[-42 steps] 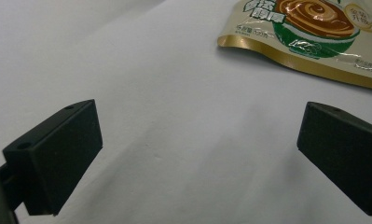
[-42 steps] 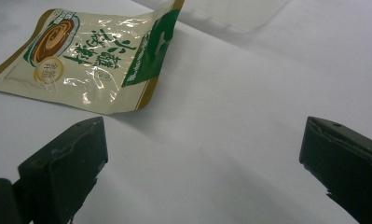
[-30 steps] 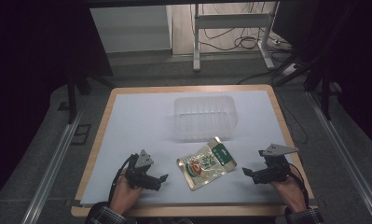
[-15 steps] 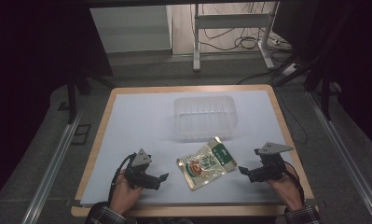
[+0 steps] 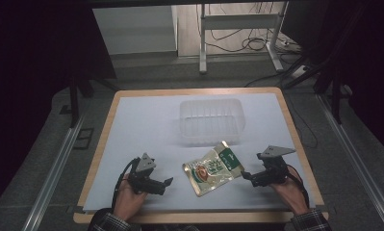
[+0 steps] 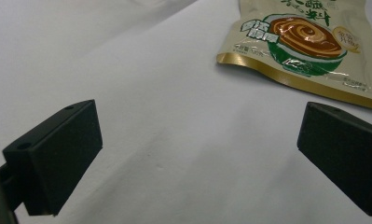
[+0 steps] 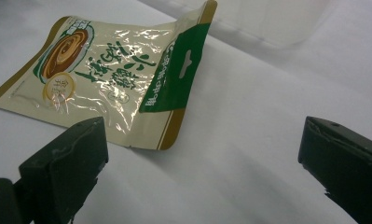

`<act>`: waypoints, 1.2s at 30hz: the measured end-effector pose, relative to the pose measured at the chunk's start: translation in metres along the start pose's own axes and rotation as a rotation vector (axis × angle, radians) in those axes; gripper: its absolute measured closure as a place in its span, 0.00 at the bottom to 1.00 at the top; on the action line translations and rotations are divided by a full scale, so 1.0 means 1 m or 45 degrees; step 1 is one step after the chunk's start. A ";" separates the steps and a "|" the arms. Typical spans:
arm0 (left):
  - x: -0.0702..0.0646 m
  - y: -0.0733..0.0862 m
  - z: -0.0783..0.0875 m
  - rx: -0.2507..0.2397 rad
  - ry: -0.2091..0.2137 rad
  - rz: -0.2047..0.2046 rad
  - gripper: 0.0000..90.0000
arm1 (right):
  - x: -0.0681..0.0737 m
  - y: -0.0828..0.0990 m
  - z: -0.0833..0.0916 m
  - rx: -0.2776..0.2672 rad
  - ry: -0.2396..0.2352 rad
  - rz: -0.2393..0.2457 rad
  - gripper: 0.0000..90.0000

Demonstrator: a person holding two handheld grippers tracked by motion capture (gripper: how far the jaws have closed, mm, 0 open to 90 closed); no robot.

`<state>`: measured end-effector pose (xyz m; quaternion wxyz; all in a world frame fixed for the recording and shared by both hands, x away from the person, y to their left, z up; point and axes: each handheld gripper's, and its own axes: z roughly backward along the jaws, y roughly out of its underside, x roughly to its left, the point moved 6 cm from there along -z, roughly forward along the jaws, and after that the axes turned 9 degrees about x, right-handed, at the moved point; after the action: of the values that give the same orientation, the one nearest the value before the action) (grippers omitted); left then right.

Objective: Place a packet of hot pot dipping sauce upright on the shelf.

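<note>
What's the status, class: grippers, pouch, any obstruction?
Left gripper open, empty, short of the pouch. Right gripper open, empty, near the pouch's green end. Sauce pouch flat on the table, untouched. Clear tub behind it, nothing blocking.

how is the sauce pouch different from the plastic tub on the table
The pouch is printed cream, green and gold; the tub is clear and colourless.
The pouch lies flat at the near side, between the left gripper and right gripper; the tub stands upright and open-topped behind it, farther from both.
The pouch's green top corner lifts slightly off the table; the tub sits level.
Both rest on the white surface, ungripped.
</note>
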<state>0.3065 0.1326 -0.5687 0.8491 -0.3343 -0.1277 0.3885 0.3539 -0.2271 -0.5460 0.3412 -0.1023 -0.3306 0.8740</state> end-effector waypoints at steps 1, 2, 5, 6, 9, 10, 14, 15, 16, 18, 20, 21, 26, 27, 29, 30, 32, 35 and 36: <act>0.000 0.000 0.000 -0.001 0.000 -0.001 0.00 | 0.000 -0.001 -0.001 0.000 -0.001 0.004 0.02; 0.000 0.000 0.000 -0.002 0.001 -0.004 0.00 | 0.001 -0.001 -0.001 -0.004 -0.003 0.006 0.02; -0.001 0.000 -0.001 -0.002 0.002 -0.010 0.00 | 0.002 -0.003 -0.003 -0.008 -0.014 0.010 0.02; -0.001 0.000 -0.001 -0.001 0.002 -0.012 0.00 | 0.002 -0.004 -0.004 -0.007 -0.014 0.012 0.02; -0.002 -0.001 -0.001 0.000 0.003 -0.017 0.00 | 0.003 -0.005 -0.008 0.005 -0.018 0.025 0.02; -0.002 0.000 -0.002 0.004 0.003 -0.019 0.00 | 0.003 -0.005 -0.009 0.007 -0.022 0.027 0.02; -0.003 0.000 -0.003 0.013 0.006 -0.022 0.00 | 0.006 -0.008 -0.015 0.020 -0.046 0.032 0.02; -0.003 0.000 -0.003 0.015 0.006 -0.023 0.00 | 0.006 -0.009 -0.016 0.019 -0.050 0.037 0.02; -0.003 0.000 -0.003 0.015 0.005 -0.023 0.00 | 0.007 -0.010 -0.017 0.020 -0.052 0.040 0.02; -0.003 0.000 -0.003 0.015 0.006 -0.022 0.00 | 0.008 -0.011 -0.019 0.022 -0.055 0.049 0.02; -0.003 0.000 -0.003 0.014 0.006 -0.024 0.00 | 0.008 -0.012 -0.021 0.028 -0.052 0.056 0.02; -0.003 0.000 -0.003 0.014 0.007 -0.025 0.00 | 0.008 -0.012 -0.023 0.034 -0.052 0.059 0.03; -0.004 0.000 -0.003 0.016 0.008 -0.031 0.00 | 0.012 -0.015 -0.028 0.038 -0.062 0.082 0.02; -0.004 0.000 -0.003 0.017 0.009 -0.029 0.00 | 0.013 -0.016 -0.029 0.037 -0.062 0.087 0.02; -0.004 0.000 -0.003 0.017 0.009 -0.028 0.00 | 0.014 -0.018 -0.031 0.040 -0.064 0.098 0.02; -0.004 0.000 -0.003 0.017 0.009 -0.027 0.00 | 0.015 -0.020 -0.034 0.050 -0.059 0.097 0.02; -0.004 0.000 -0.003 0.017 0.008 -0.026 0.00 | 0.015 -0.020 -0.035 0.050 -0.058 0.098 0.02; -0.004 0.000 -0.003 0.019 0.007 -0.027 0.00 | 0.016 -0.023 -0.039 0.062 -0.061 0.094 0.02; -0.004 0.000 -0.003 0.019 0.006 -0.027 0.00 | 0.016 -0.024 -0.040 0.070 -0.060 0.093 0.02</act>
<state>0.3058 0.1283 -0.5708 0.8560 -0.3275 -0.1265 0.3795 0.3706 -0.1831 -0.5604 0.3039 -0.0844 -0.3103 0.8968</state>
